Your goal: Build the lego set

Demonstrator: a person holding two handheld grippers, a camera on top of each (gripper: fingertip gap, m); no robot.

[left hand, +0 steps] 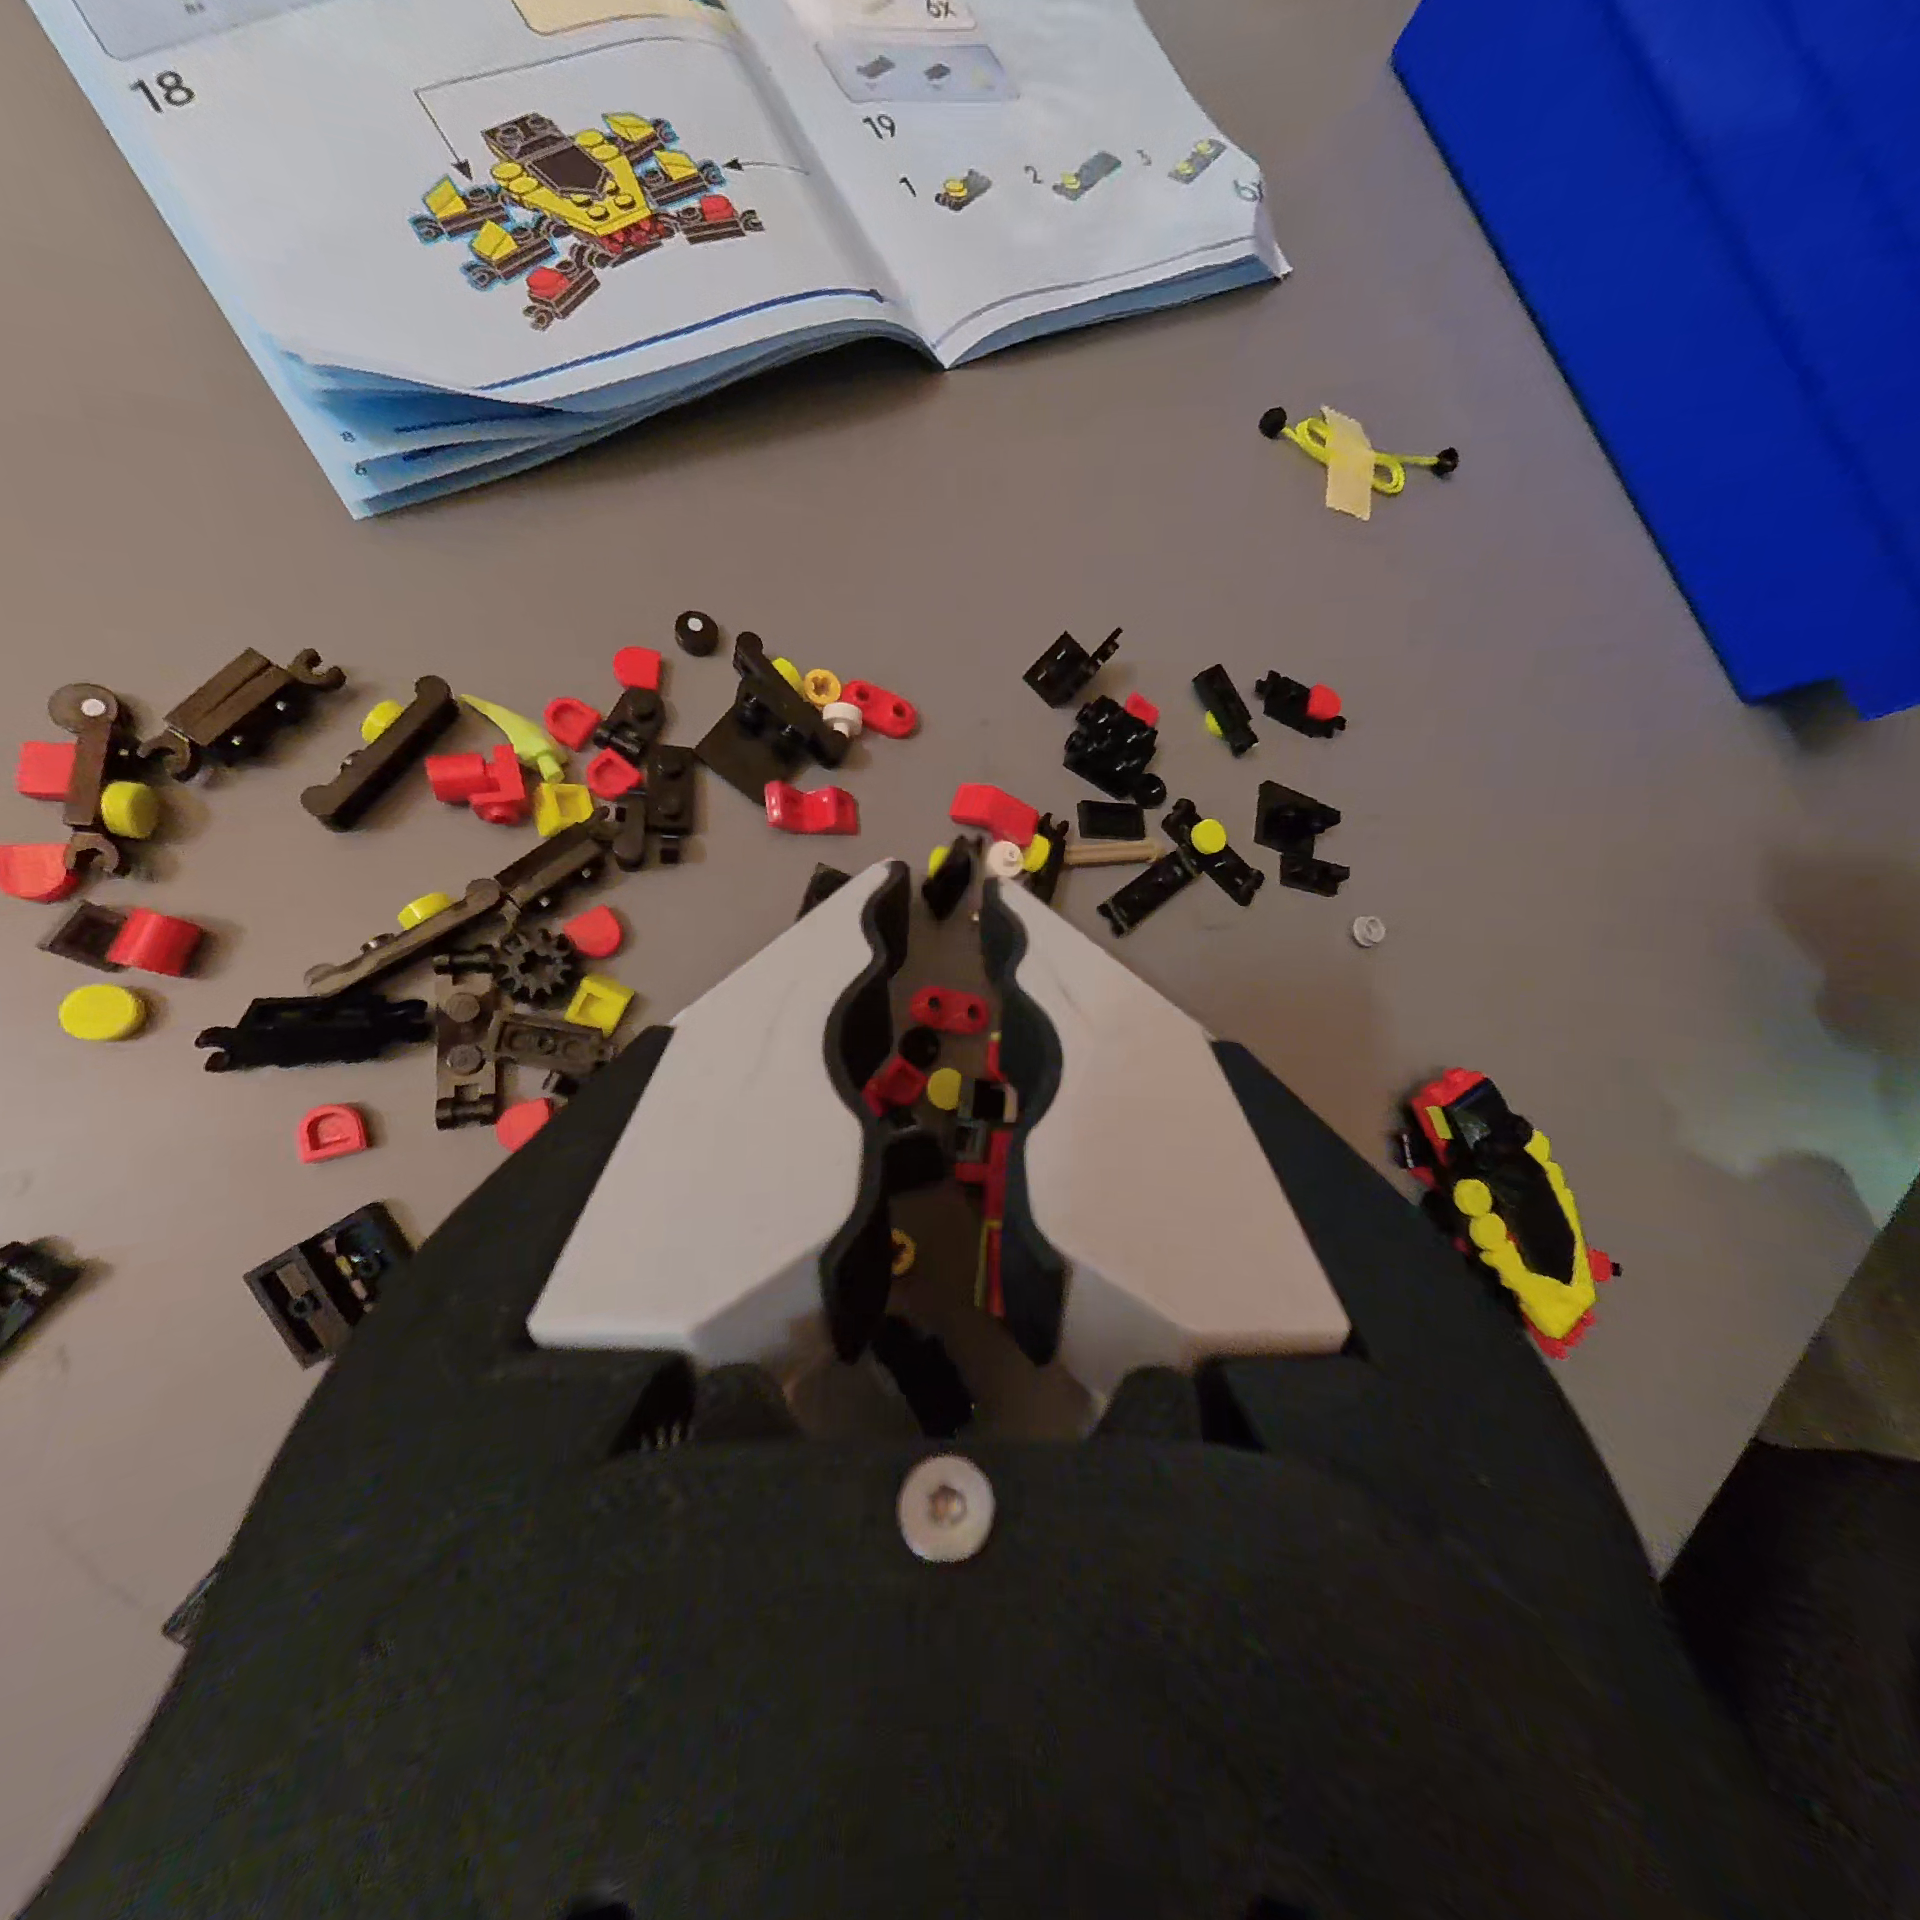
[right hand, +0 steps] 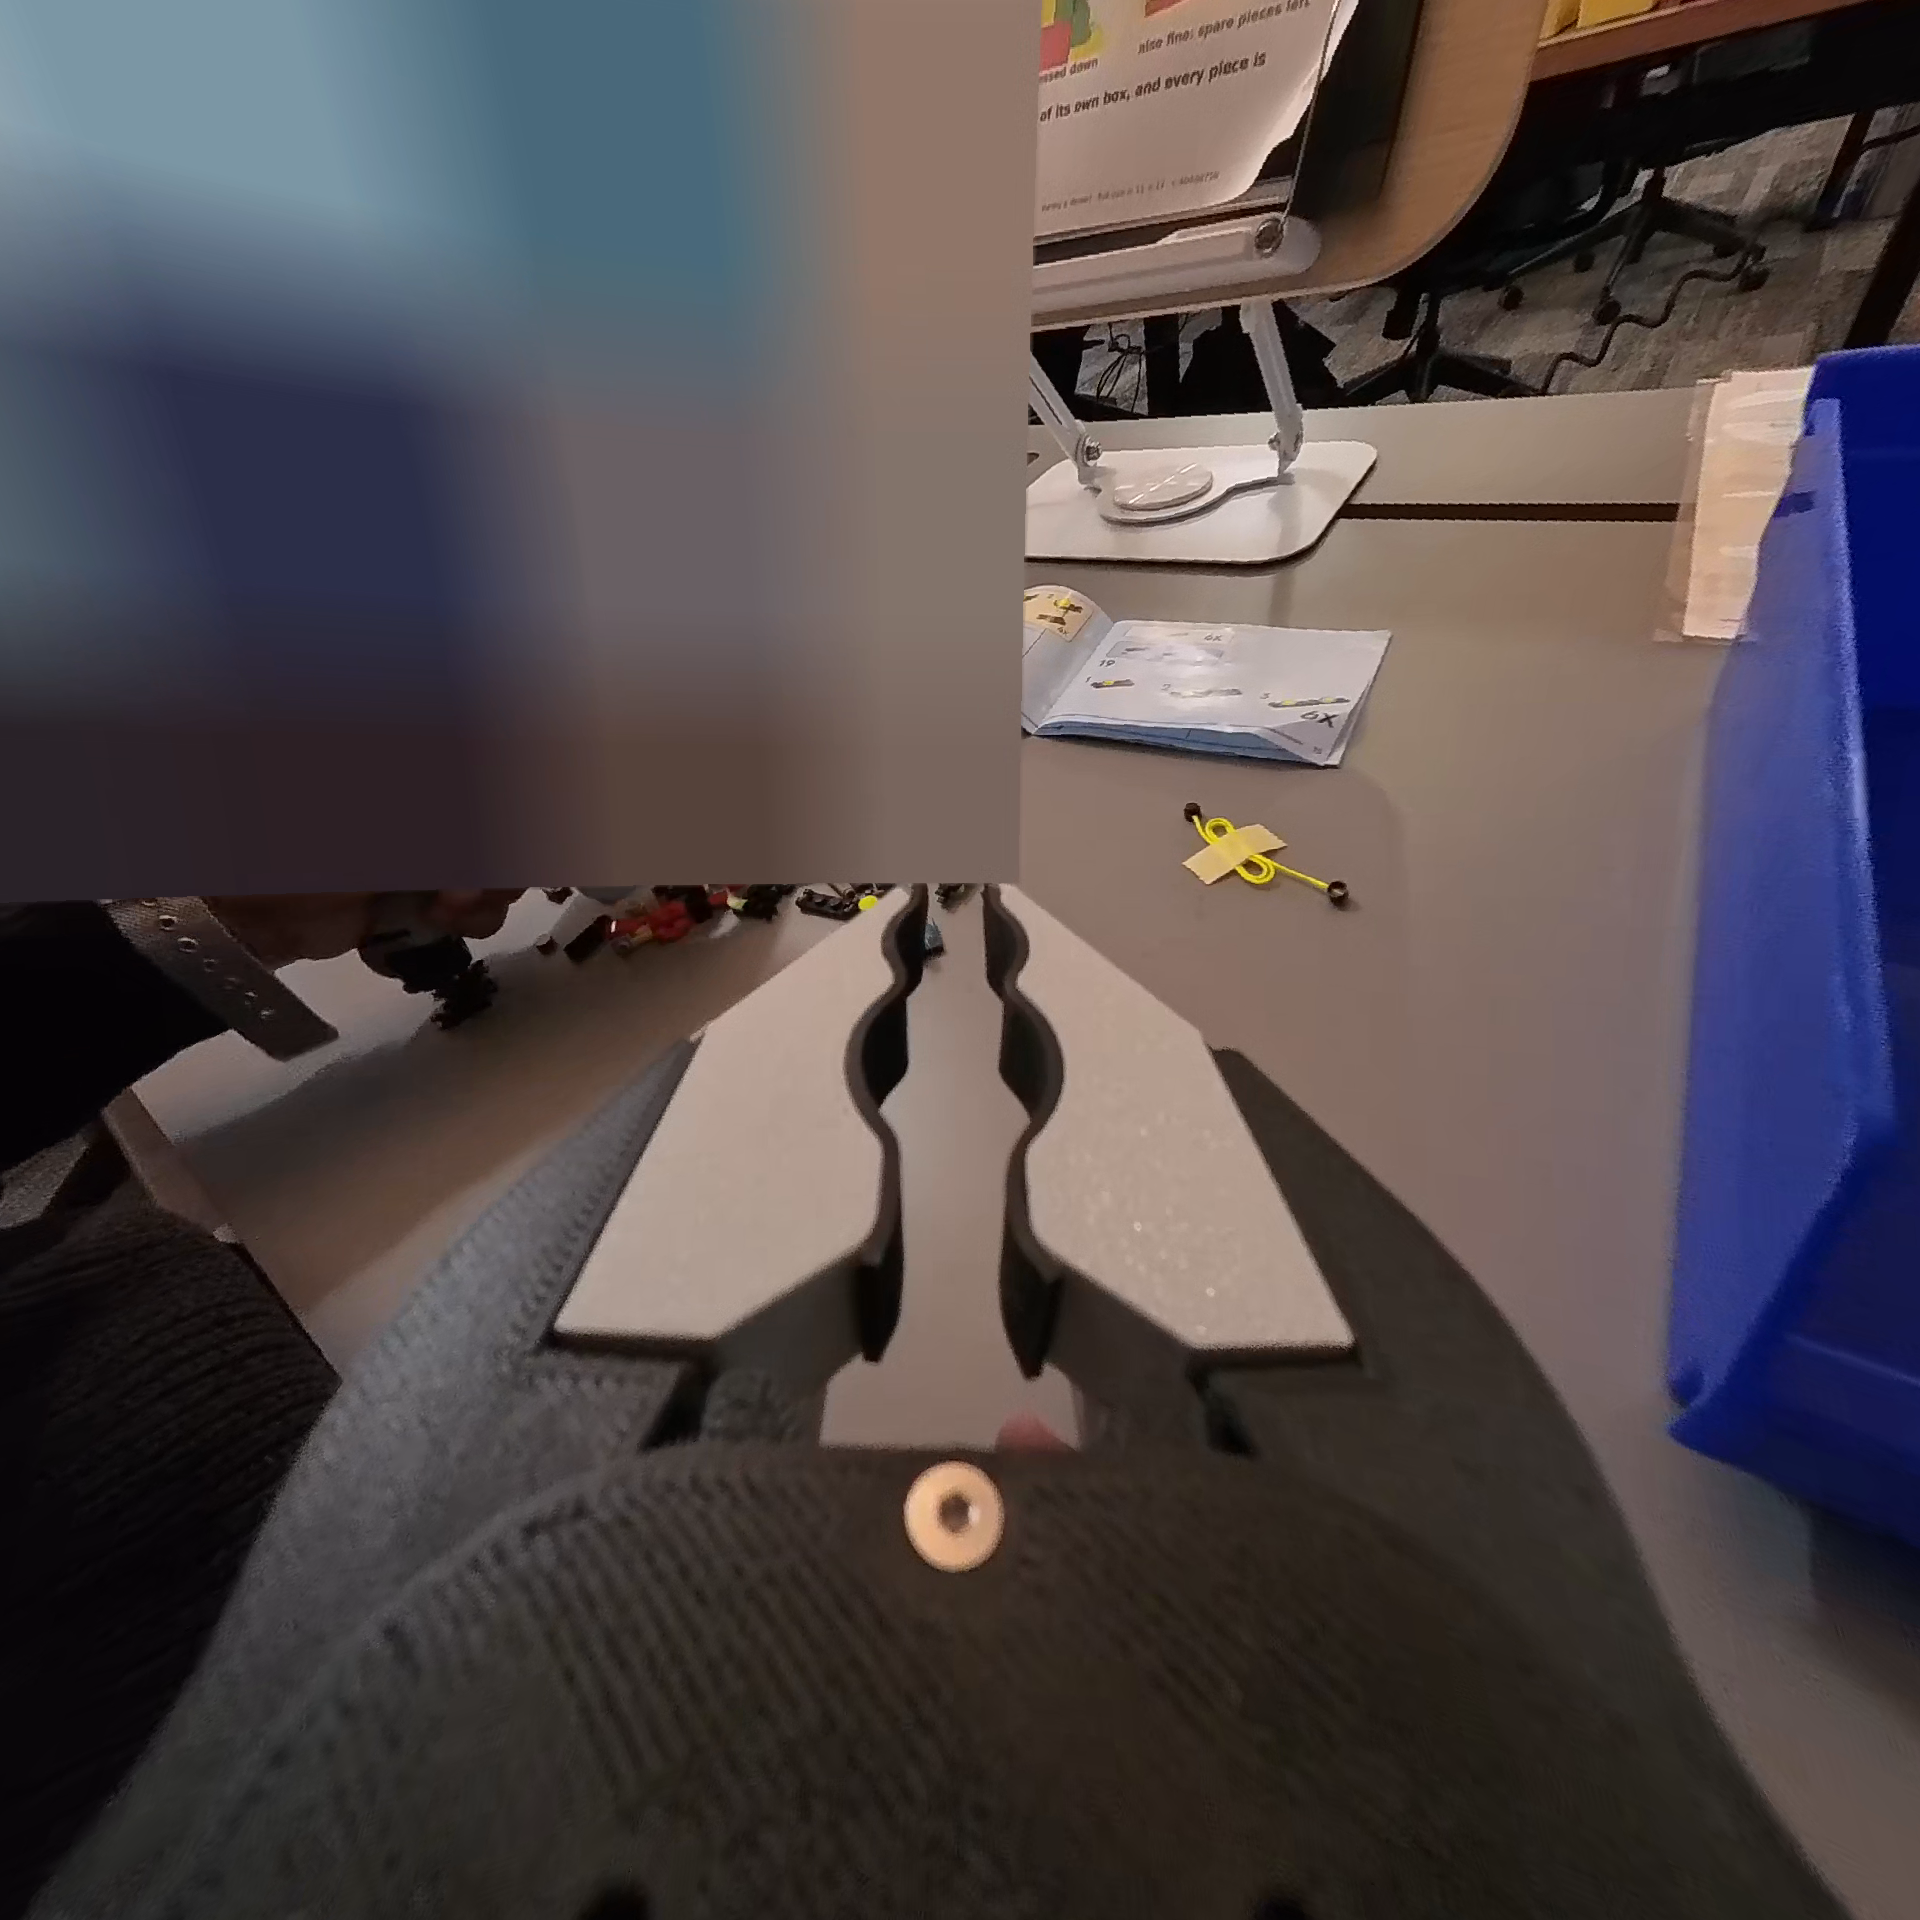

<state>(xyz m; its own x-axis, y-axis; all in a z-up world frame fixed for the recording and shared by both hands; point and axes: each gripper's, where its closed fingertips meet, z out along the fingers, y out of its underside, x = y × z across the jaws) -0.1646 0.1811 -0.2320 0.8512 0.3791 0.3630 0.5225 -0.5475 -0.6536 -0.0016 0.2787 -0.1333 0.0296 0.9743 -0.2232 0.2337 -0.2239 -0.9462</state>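
**Small black brick stands between parted fingertips amid scattered pieces**

From my remote seat, a small black brick piece (left hand: 948,888) with a yellow stud on its side stands tilted on the grey table (left hand: 1039,540), between the tips of the left gripper (left hand: 951,878). The fingers are slightly parted. The piece leans towards the left pad and a sliver of table shows on its other side, so I read it as not clamped.

Just beside it are a white round stud (left hand: 1005,859) at 2 o'clock and a red curved piece (left hand: 992,810) at 1 o'clock. A tan pin (left hand: 1112,854) lies at 3 o'clock. Loose black, red and yellow pieces (left hand: 468,831) spread out towards 9 o'clock.

Farther off are an open instruction booklet (left hand: 623,260) at 11 o'clock and a taped yellow string (left hand: 1351,462) at 1 o'clock. A blue bin (left hand: 1714,312) is at 2 o'clock and a small built model (left hand: 1507,1205) at 4 o'clock.

The right gripper (right hand: 951,914) hangs low over bare table, well apart from the pile. Its jaws are a narrow slot with nothing pressed between them.

My worry is that an unclamped, tilted piece can topple and be lost among look-alike black parts. Crowded fingertips could also knock the stud or the red piece.
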